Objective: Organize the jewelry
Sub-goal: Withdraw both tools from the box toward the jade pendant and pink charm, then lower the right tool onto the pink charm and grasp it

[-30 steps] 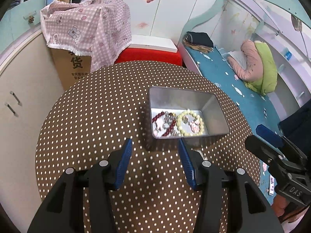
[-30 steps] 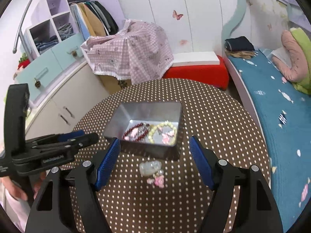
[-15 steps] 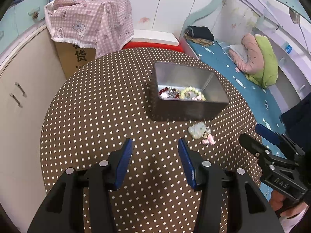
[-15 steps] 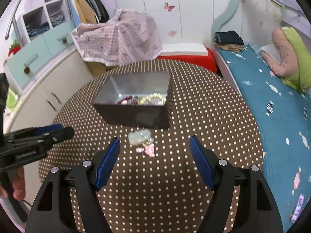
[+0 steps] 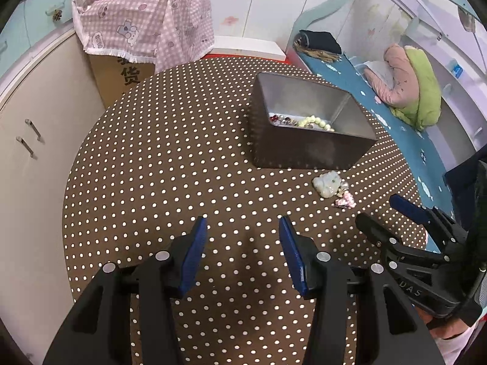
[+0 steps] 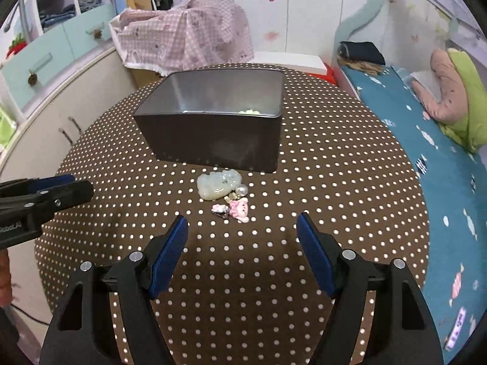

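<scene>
A grey metal tin (image 5: pixel 307 152) (image 6: pixel 213 143) stands on the round brown dotted table (image 5: pixel 170 164) (image 6: pixel 334 182). Inside lie a pale green bead bracelet (image 5: pixel 316 122) and a dark red bead bracelet (image 5: pixel 278 118). In front of the tin lie a pale jade pendant (image 6: pixel 217 185) (image 5: pixel 326 184), a pearl (image 6: pixel 242 189) and a small pink charm (image 6: pixel 239 210) (image 5: pixel 345 199). My right gripper (image 6: pixel 242 228) hangs open just short of the charm, nothing between its fingers. My left gripper (image 5: pixel 243 231) is open and empty over bare table, left of the pendant.
Low cream cabinets (image 5: pixel 27 140) curve round the table's left. A cardboard box under a pink checked cloth (image 5: pixel 143 27) stands behind, beside a red stool (image 6: pixel 330 71). A bed with a blue sheet (image 6: pixel 450 164) runs along the right.
Both grippers have sunk and drawn back from the tin. The tin's inside shows less now, and the pendant and charm have come into clear view in front of it.
</scene>
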### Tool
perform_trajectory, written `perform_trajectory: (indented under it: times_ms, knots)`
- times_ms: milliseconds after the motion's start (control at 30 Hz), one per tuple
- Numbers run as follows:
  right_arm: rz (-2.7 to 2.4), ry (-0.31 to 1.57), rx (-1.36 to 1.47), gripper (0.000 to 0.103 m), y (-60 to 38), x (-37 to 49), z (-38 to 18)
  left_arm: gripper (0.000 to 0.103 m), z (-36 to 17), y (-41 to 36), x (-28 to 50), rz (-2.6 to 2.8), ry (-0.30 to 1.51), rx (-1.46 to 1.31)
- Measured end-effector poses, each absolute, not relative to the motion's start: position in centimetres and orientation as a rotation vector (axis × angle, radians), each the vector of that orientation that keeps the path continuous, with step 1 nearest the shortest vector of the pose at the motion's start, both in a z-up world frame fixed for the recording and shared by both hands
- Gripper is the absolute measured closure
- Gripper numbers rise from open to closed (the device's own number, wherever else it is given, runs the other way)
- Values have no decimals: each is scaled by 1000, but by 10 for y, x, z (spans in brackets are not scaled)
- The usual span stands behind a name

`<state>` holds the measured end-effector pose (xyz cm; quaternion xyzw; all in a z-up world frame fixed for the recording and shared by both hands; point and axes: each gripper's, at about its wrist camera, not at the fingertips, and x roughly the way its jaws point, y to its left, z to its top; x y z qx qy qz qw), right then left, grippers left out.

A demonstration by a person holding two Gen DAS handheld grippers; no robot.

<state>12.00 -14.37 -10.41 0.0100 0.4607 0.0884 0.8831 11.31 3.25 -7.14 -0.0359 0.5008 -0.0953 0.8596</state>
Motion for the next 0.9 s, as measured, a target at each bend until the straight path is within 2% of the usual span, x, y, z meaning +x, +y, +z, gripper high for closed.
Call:
perform_trajectory:
  times_ms: [333,433,500,567,600,667,733,767,900]
  knots:
    - [218,993,-23,32,-129,130,-124,56,-94,30,119,-208,1102,-61]
    - [213,1007,-27,35,-130,135,-130,56,-102,29,122,-212,1120,-61]
    - [215,1008,-36,41,-129,138,-133,56,-107,28,125,-214,1128,-61]
    - [216,998,-57,57,-128,141,-132,56,-111,25,128,-214,1135,-59]
    - [229,998,-51,61,-130,142,-131,56,-112,24,129,-216,1139,-59]
    - [247,995,-59,76,-130,144,-131,54,-113,21,130,-216,1134,-51]
    - [275,999,-75,82,-127,145,-131,50,-114,16,133,-217,1135,-43]
    - [290,1003,-88,92,-123,145,-130,50,-113,12,134,-217,1135,-38]
    - [321,1011,-96,96,-120,142,-129,50,-114,3,137,-237,1138,-37]
